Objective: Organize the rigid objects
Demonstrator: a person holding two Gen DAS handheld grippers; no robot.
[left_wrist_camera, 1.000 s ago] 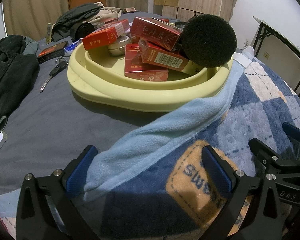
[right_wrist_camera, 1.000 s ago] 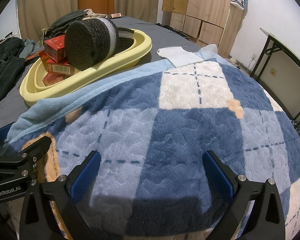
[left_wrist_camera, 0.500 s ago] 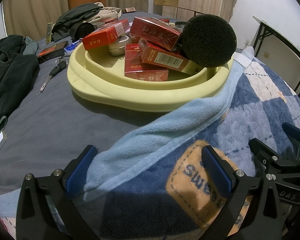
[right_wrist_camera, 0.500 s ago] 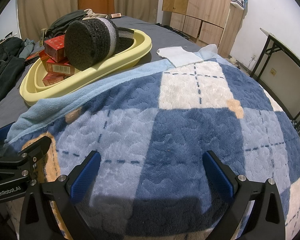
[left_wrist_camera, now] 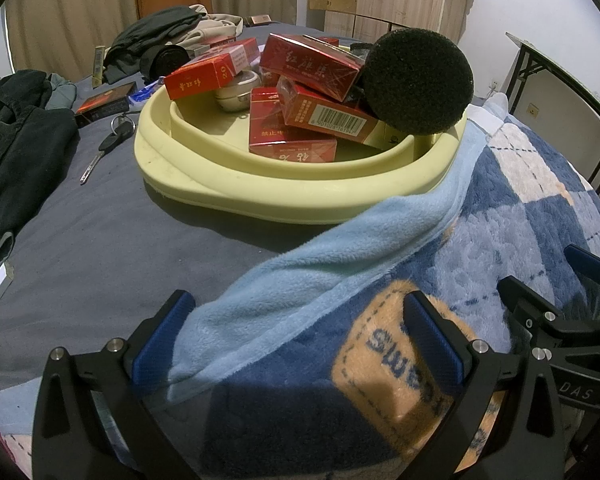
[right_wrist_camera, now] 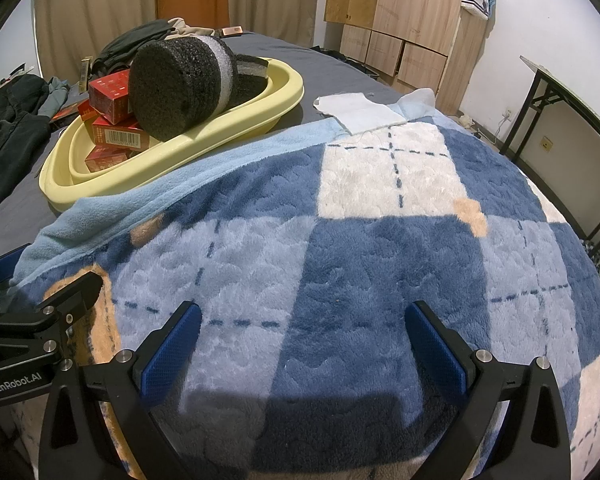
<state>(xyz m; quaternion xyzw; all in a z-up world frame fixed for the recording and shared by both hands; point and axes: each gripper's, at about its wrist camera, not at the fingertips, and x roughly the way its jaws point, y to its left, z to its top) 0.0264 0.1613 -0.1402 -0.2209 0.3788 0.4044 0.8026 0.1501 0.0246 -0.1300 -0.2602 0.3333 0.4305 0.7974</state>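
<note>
Left wrist: left tongs (left_wrist_camera: 300, 336) wide apart, empty, low over blanket (left_wrist_camera: 520, 216); right tongs (right_wrist_camera: 302, 340) likewise.

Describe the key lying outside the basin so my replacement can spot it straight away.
Start at the pale yellow basin on the grey bedsheet, seen in the left wrist view. Just off its left rim, between the basin and the dark clothes, lies the key. It is the only slim metal thing there, with a black head on a ring, unlike the red boxes piled in the basin.
</note>
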